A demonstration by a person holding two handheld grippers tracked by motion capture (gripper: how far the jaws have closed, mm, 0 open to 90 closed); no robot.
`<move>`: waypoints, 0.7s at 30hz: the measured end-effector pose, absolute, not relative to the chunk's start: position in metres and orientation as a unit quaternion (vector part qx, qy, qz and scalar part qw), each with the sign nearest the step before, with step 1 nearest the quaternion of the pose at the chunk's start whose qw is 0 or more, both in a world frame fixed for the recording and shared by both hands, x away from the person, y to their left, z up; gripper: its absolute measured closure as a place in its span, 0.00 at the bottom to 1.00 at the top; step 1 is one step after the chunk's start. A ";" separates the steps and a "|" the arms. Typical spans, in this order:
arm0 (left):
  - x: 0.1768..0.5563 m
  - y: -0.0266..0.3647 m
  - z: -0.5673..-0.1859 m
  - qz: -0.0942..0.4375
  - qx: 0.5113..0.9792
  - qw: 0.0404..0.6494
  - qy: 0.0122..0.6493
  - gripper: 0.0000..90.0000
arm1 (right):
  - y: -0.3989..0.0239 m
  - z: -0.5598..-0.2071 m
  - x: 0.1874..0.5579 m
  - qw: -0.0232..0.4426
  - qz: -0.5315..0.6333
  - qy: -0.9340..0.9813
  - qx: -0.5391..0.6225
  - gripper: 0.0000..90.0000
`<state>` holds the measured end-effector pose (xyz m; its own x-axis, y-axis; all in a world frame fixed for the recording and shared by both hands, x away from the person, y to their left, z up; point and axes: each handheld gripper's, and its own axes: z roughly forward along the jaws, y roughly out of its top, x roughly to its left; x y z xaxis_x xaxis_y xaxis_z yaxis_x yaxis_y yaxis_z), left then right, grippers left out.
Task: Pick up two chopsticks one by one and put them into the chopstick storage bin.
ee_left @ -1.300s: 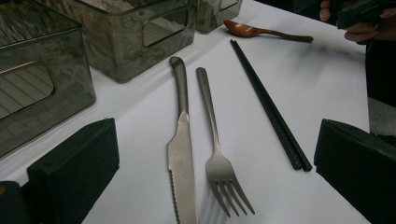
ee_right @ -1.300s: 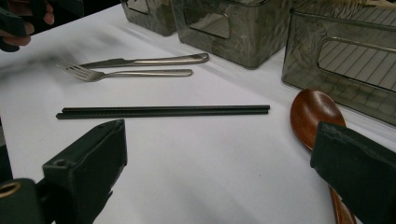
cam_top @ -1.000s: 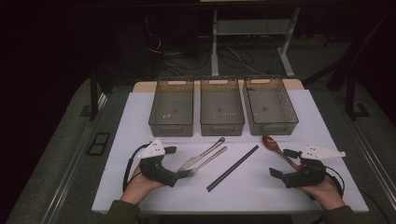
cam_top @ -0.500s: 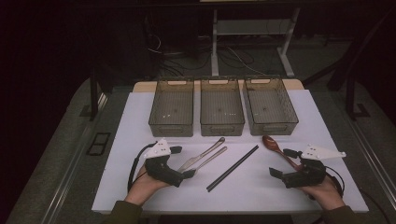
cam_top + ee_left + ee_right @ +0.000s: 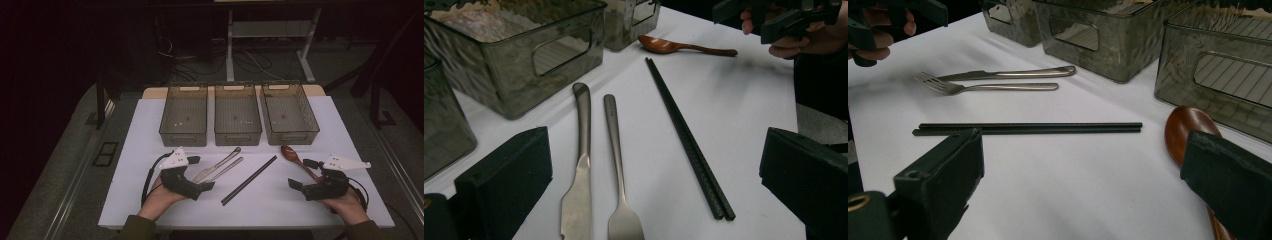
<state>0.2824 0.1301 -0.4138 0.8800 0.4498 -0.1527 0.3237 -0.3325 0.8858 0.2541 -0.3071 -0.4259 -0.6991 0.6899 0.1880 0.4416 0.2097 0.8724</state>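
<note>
**Sam:** So, what did the left gripper [image 5: 201, 173] do just then?

**Kit:** It slid a little way forward over the bench [image 5: 280, 210], toward the knife [image 5: 581, 165] and the fork [image 5: 616, 150]. A moment before, it sat farther back.

**Sam:** Were its fingers [image 5: 504, 175] holding anything?

**Kit:** No. They were spread wide and held nothing. The knife blade and the fork's prongs lay flat on the bench, right between the two fingers. The handles pointed away from the fingers, toward the three bins [image 5: 183, 115].

**Sam:** Which one was it going for?

**Kit:** I could not tell. The knife and the fork lay side by side, very near each other. Both sat in the gap between the fingers.

**Sam:** And the right gripper [image 5: 302, 174]?

**Kit:** It stayed where it was. Its fingers were spread too, with nothing in them. The brown spoon [image 5: 1193, 127] lay just beside one finger. The black chopsticks [image 5: 1028, 128] lay across, a bit past the fingertips.

**Sam:** So what did that small slide mean?

**Kit:** I think the pick-up was only starting. The left fingers were lined up, but they had not come down or squeezed yet. Nothing had been lifted, and the bins looked like they had no cutlery in them. Next, the fingers would need to drop and close on just one piece, not both.
</note>
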 end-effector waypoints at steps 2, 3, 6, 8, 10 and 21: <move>0.282 0.129 -0.413 0.059 0.814 0.527 0.237 0.00 | -0.307 -0.426 0.254 0.123 0.511 0.766 0.369 0.04; 0.283 0.128 -0.413 0.059 0.813 0.528 0.236 0.00 | -0.307 -0.426 0.254 0.123 0.512 0.766 0.369 0.04; 0.283 0.125 -0.413 0.058 0.813 0.529 0.236 0.02 | -0.307 -0.426 0.254 0.123 0.511 0.766 0.369 0.04; 0.282 0.122 -0.413 0.057 0.816 0.526 0.233 0.02 | -0.307 -0.426 0.254 0.124 0.508 0.769 0.368 0.04; 0.282 0.119 -0.413 0.055 0.818 0.524 0.232 0.03 | -0.307 -0.426 0.254 0.124 0.508 0.769 0.367 0.04; 0.282 0.104 -0.414 0.047 0.823 0.521 0.224 0.06 | -0.307 -0.426 0.254 0.125 0.508 0.768 0.369 0.04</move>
